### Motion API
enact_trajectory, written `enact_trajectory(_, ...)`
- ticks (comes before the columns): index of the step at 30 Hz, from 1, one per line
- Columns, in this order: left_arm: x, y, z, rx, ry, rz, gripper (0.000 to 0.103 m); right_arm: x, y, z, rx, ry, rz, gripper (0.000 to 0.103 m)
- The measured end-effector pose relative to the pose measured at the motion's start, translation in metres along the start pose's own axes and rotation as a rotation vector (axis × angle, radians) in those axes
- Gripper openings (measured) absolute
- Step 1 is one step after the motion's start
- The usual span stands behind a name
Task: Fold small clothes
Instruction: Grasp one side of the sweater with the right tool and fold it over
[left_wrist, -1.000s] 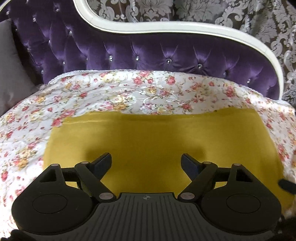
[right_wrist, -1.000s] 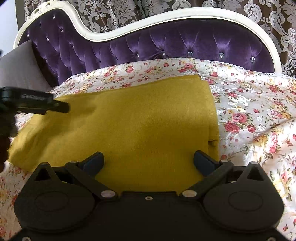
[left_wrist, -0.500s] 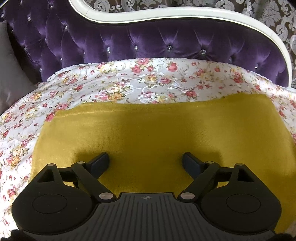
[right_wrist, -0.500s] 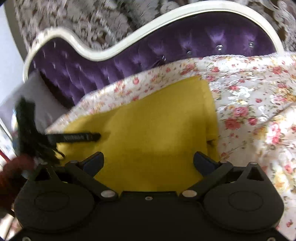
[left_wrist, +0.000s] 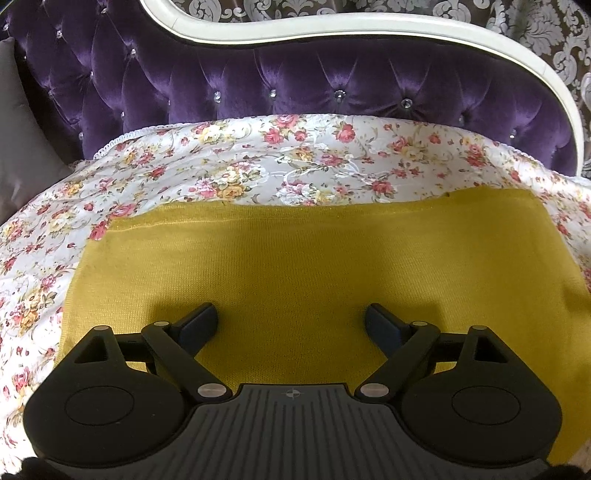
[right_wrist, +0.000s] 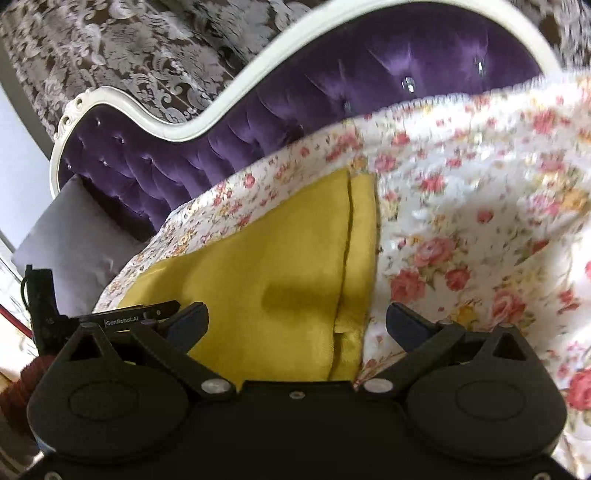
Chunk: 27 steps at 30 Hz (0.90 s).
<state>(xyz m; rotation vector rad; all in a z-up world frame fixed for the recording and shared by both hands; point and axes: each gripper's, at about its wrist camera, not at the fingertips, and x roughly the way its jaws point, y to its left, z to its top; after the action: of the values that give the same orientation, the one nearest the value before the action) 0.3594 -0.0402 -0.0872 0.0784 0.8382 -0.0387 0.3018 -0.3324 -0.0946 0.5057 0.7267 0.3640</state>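
Observation:
A mustard-yellow knitted garment (left_wrist: 314, 266) lies flat, folded into a rectangle, on a floral bedspread (left_wrist: 258, 166). My left gripper (left_wrist: 291, 321) is open and empty, hovering over the garment's near half. In the right wrist view the same garment (right_wrist: 280, 258) shows its folded right edge with a seam. My right gripper (right_wrist: 295, 317) is open and empty, tilted, over the garment's near right corner. The left gripper (right_wrist: 122, 317) shows at the left of that view.
A purple tufted headboard (left_wrist: 295, 81) with a white frame stands behind the bedspread. A grey pillow (left_wrist: 22, 147) lies at the far left. Patterned curtains (right_wrist: 129, 55) hang behind. Floral bedspread (right_wrist: 480, 221) spreads to the right of the garment.
My left gripper has drawn nearer and slightly left over the garment. My right gripper has swung right and tilted, now over the garment's right edge. Both stayed open.

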Motion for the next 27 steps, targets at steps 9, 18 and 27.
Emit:
enact_trajectory(9,0.001,-0.001,0.002,-0.002,0.008,-0.003,0.088,0.019,-0.018,0.011,0.093,0.04,0.159,0.101)
enact_trajectory(18,0.001,0.0,0.003,-0.002,0.011,-0.007,0.088,0.034,-0.025,0.027,0.125,0.042,0.234,0.088)
enact_trajectory(27,0.001,-0.001,0.003,-0.001,0.013,-0.006,0.088,0.029,-0.025,0.014,0.165,0.089,0.266,0.069)
